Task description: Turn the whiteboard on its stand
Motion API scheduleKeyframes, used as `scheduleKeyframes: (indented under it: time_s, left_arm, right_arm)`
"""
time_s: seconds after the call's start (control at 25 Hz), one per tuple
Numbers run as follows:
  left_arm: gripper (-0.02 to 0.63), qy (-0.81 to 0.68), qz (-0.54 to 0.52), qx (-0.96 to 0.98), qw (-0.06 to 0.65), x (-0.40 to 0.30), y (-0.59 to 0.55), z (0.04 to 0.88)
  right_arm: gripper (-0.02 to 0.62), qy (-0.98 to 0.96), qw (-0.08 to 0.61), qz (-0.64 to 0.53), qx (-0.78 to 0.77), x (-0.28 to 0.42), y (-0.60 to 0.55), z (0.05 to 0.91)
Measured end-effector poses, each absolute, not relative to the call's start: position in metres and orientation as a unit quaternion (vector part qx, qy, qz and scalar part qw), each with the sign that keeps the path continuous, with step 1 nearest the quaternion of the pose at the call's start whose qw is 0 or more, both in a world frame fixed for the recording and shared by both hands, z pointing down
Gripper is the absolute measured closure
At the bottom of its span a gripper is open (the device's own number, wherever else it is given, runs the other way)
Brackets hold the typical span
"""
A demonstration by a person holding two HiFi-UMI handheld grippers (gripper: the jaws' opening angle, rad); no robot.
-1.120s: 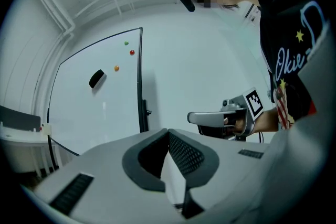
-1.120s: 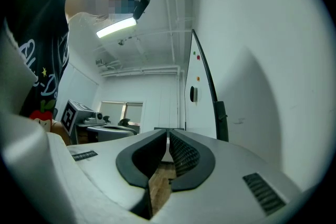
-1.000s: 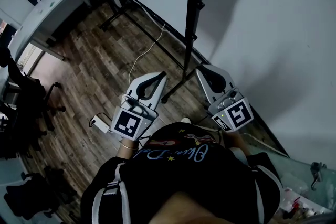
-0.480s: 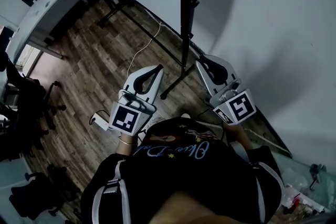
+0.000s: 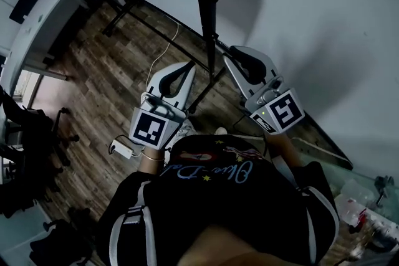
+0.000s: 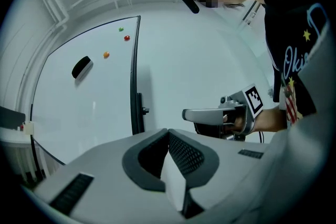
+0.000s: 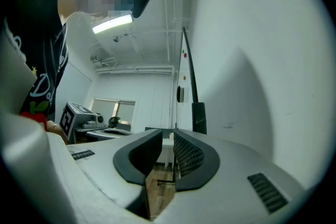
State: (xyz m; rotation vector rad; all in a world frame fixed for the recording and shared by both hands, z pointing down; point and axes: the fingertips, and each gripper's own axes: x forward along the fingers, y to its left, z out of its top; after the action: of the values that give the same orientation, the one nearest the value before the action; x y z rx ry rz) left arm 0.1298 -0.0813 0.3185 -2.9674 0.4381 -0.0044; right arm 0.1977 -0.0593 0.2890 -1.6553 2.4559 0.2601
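The head camera looks steeply down over the person's shirt [image 5: 212,196] onto both grippers and the wood floor [image 5: 106,90]. The camera on the left gripper [image 5: 189,65] looks level along its jaws, facing the whiteboard [image 6: 79,113] nearly head-on from close by. The camera on the right gripper [image 5: 229,50] tilts slightly upward and sees the board almost edge-on. All three views share the black stand post [image 5: 201,3].

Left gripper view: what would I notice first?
Probably the big white whiteboard on the left, carrying a black eraser and three small coloured magnets near its top. From the right, the grey right gripper with its black-and-white marker cube points toward it; its empty jaws have just been opening.
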Motion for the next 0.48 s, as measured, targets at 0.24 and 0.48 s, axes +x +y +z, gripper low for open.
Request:
scheduleKeyframes:
  time_s: [0.24,0.48]
  left_arm:
    - [0.589,0.112,-0.001,-0.991,0.07,0.146,-0.105,0.316]
    - [0.589,0.078,0.008,-0.995,0.068,0.159,-0.126,0.311]
  right_arm:
    - [0.529,0.806,0.083,0.082,-0.58,0.206,-0.078,0.289]
    - [0.52,0.789,0.082,0.078,-0.604,0.212,-0.097,0.29]
